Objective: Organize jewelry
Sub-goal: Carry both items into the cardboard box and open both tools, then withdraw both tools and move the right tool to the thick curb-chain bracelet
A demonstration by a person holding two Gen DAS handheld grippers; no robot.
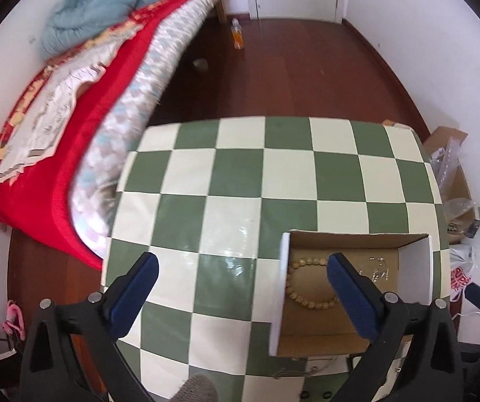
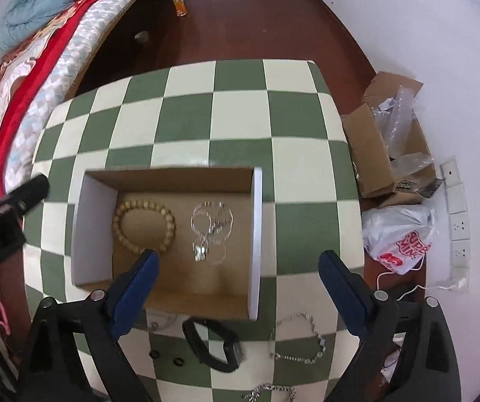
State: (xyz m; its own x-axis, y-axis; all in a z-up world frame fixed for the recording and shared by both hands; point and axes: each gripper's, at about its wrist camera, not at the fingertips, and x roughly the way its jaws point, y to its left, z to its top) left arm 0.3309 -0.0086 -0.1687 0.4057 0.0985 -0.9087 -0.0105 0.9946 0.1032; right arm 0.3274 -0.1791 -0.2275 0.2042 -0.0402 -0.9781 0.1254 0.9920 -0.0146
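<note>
Both claws, left claw [image 1: 241, 288] and right claw [image 2: 238, 283], gape empty over the box [image 2: 256, 234]; bag [image 2: 399, 234] lettering unreadable.

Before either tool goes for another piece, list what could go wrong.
1. The silver chain lies loose and thin on the checkered table; tool pads may pinch only part, letting it slip or trail.
2. The cardboard box is light; a bump from the open right tool could shove it.
3. The silver necklace and beaded bracelet inside could tangle with a piece dropped on them.
</note>
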